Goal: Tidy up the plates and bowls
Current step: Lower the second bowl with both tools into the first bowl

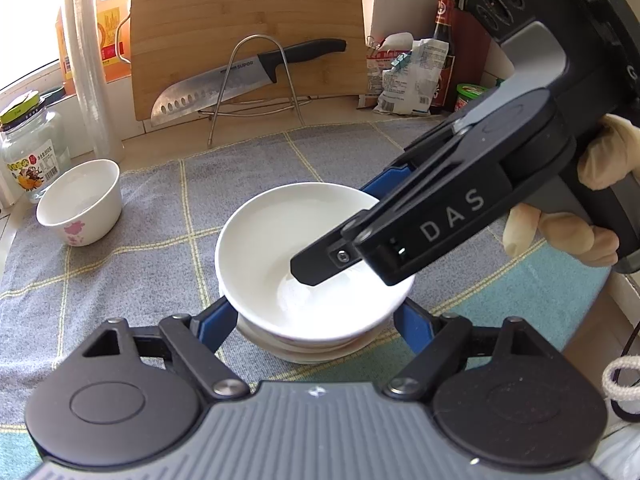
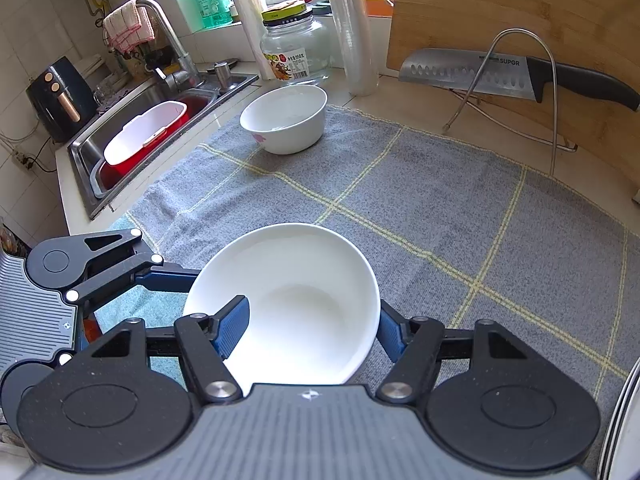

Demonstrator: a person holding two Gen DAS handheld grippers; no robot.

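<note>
Closest to my left wrist camera, my left gripper [image 1: 316,320] clamps the stack of plates [image 1: 304,350] under the white bowl [image 1: 280,248] from both sides, on the grey checked cloth [image 1: 152,240]. My right gripper [image 1: 340,236] grips that bowl's rim — one finger inside, one outside. A small flowered bowl [image 1: 80,204] sits far left by a glass jar [image 1: 30,148]. From the right wrist, the same bowl [image 2: 304,292] sits between blue pads [image 2: 234,326] — a sink [image 2: 132,136] lies well apart, left.

The right gripper [image 2: 308,320] jaws clamp the white bowl's [image 2: 296,300] rim on the grey cloth [image 2: 440,208].
</note>
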